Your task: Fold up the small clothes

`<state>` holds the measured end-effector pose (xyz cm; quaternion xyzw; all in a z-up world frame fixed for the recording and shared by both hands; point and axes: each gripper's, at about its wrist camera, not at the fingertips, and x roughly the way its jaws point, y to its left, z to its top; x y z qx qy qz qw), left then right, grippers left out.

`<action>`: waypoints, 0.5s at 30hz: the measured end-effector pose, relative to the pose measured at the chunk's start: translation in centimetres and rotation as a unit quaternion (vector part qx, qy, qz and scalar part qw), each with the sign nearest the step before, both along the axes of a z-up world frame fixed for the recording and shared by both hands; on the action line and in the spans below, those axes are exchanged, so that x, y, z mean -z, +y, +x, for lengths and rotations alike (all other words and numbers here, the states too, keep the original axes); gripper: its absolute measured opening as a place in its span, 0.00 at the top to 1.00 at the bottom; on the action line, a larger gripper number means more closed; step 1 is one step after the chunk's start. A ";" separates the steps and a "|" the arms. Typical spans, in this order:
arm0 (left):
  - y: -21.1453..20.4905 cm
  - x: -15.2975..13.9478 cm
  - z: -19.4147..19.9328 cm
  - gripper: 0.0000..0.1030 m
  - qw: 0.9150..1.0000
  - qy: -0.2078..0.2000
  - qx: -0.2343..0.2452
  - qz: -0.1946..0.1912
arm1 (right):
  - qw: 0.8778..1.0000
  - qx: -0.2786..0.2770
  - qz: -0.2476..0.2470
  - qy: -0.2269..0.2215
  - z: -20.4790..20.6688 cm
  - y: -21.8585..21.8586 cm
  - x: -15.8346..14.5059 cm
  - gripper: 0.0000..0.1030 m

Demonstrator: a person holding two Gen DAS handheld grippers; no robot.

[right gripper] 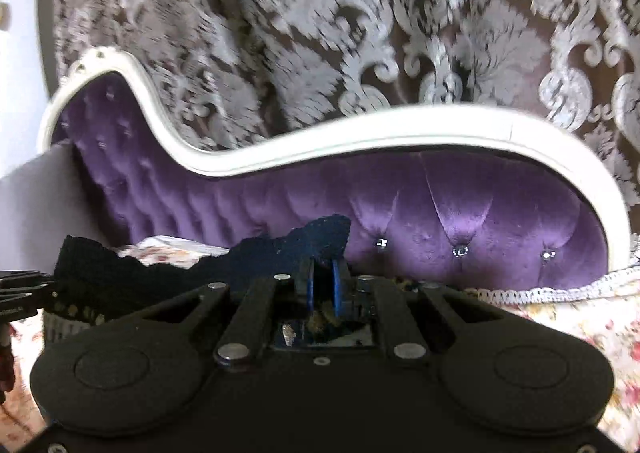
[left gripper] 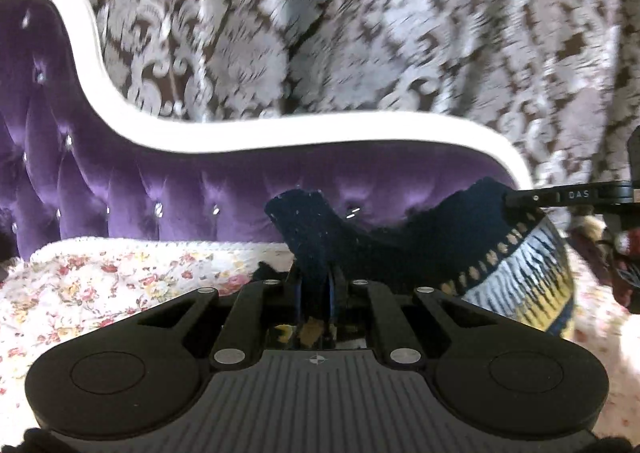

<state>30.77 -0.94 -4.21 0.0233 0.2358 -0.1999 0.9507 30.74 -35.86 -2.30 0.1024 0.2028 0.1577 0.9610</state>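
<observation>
Where floral cover (left gripper: pixel 100 285) meets purple sofa (left gripper: pixel 160 189), both tools clamped on knit garment (left gripper: pixel 400 245), damask curtain (left gripper: pixel 360 33) behind

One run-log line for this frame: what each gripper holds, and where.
left gripper: shut on knit garment | right gripper: shut on knit garment | garment: lifted, hanging between grippers | under it: floral cover

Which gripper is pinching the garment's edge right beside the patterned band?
The right gripper: the left wrist view shows it shut on the dark blue knit garment just above the yellow and white band. The left gripper pinches plain blue knit.
</observation>
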 end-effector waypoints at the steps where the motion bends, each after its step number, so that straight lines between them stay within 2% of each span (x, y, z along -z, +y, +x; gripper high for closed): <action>1: 0.1 0.7 1.1 0.89 1.000 0.007 -0.006 0.003 | 1.000 0.003 -0.002 0.006 1.1 0.1 0.5 0.84; 8: 1.2 6.0 6.7 0.91 0.995 0.074 -0.060 0.035 | 0.997 0.024 -0.025 0.066 8.1 1.1 5.5 0.84; 13: 2.3 8.9 8.1 0.91 0.989 0.112 -0.075 0.059 | 0.992 0.055 -0.061 0.096 10.3 1.1 9.4 0.84; 15: 2.7 9.5 7.8 0.90 0.990 0.106 -0.077 0.055 | 0.991 0.071 -0.065 0.098 10.5 0.6 10.6 0.80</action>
